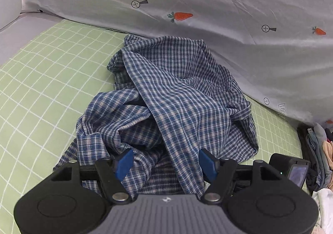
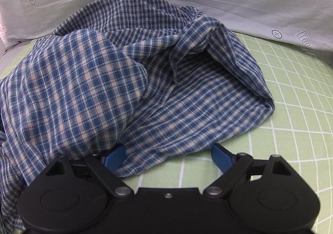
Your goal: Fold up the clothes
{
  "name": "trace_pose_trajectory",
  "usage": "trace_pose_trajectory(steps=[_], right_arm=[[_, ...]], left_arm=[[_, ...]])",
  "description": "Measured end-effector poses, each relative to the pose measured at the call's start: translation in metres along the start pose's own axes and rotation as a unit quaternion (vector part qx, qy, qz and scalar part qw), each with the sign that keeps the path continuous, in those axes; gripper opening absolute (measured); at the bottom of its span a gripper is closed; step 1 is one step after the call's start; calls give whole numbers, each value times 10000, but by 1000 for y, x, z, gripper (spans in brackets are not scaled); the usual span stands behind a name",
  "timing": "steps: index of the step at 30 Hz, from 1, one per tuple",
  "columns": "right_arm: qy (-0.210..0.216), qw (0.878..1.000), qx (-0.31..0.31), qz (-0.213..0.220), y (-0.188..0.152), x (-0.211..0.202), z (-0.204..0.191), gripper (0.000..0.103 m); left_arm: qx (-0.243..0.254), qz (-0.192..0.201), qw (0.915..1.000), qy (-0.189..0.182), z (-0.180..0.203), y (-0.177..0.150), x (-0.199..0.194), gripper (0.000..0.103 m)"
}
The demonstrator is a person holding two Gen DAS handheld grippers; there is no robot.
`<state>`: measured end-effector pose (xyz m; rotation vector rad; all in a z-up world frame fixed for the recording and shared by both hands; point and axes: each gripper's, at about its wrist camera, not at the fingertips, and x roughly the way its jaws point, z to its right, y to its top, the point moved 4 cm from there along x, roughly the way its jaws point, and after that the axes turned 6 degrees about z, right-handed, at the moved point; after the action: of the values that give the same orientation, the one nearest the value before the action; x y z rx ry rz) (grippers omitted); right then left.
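Crumpled blue checked shirt [image 1: 177, 96] lies bunched on the green grid bedsheet [image 1: 41, 80], with the left gripper [image 1: 166, 163] and right gripper [image 2: 168, 157] both spread wide at its near edge.

A green sheet [image 1: 41, 80] with a white grid covers the bed, a grey quilt [image 1: 208, 0] printed with carrots and arrows bunches along the far side, and what looks like stacked clothing [image 1: 318, 150] sits at the right edge.
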<state>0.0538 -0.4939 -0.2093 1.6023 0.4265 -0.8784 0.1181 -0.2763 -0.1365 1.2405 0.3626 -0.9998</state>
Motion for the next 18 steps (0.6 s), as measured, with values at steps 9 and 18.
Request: trace_pose_trajectory(steps=[9,18], right_arm=[[222,9984,-451,267,-1,-12,-5,9],[264,9983,-387,332,-4,-15,-2,10]], left_arm=[[276,-103,9993,-222,19,-10,5,70],[474,-464,9973,-314,40,-21,35,69]])
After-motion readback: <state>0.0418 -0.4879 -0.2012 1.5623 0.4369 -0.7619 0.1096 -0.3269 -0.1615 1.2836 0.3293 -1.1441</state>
